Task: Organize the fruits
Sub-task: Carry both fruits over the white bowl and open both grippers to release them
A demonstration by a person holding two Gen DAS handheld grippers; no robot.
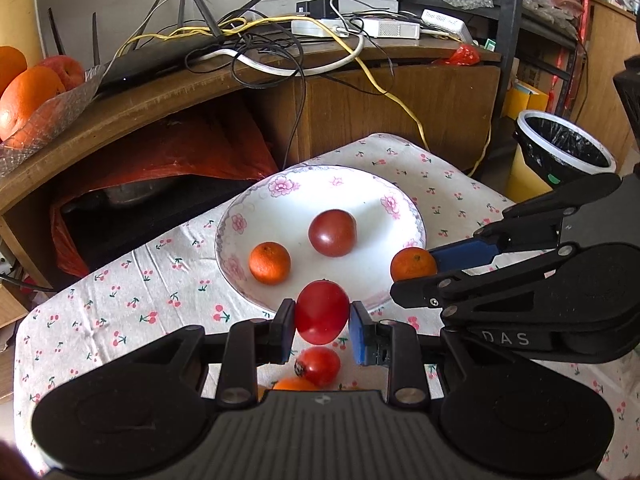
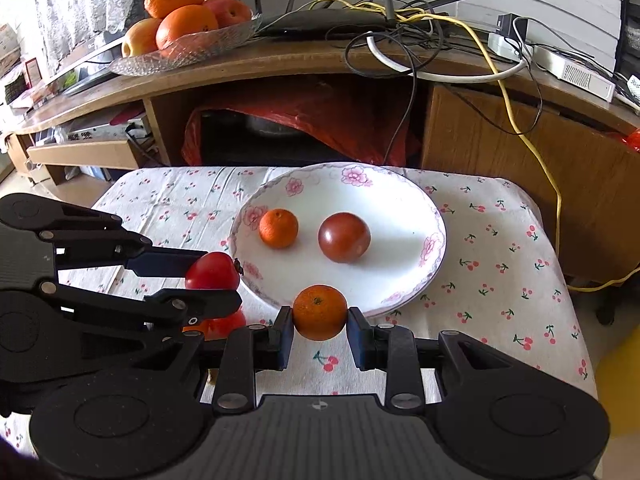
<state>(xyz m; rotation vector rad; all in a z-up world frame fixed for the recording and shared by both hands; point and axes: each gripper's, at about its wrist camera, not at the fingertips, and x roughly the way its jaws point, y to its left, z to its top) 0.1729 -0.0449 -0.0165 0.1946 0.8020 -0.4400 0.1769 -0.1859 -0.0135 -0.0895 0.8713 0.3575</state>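
Two fruits are in the air at once, and that is the main risk here. The left gripper (image 1: 322, 322) is closed tight on a red tomato (image 1: 322, 312), held just short of the near rim of the flowered plate (image 1: 280, 204); the right gripper (image 2: 319, 322) is closed on a small orange (image 2: 320, 312), also hanging at the plate's near rim. Already lying in the plate are a second small orange (image 1: 269, 262) and a dark red tomato (image 1: 332, 233), well apart from each other. Under the left gripper, on the cherry-print tablecloth (image 1: 120, 292), another red tomato (image 1: 318, 366) waits, with an orange fruit (image 1: 294, 384) just behind it, mostly hidden by the gripper body. The two grippers sit close together, so as I judge it they could knock into each other if both go for the plate at once, and a bump might shake a fruit loose. Both fruits are round and smooth, pinched only at their sides; a tilt or a loosened squeeze could let one slip, roll off the cloth and fall to the floor. Squeezing harder could bruise or split the tomato. Dropped from too high, either fruit may roll into those already in the plate or over its shallow rim.
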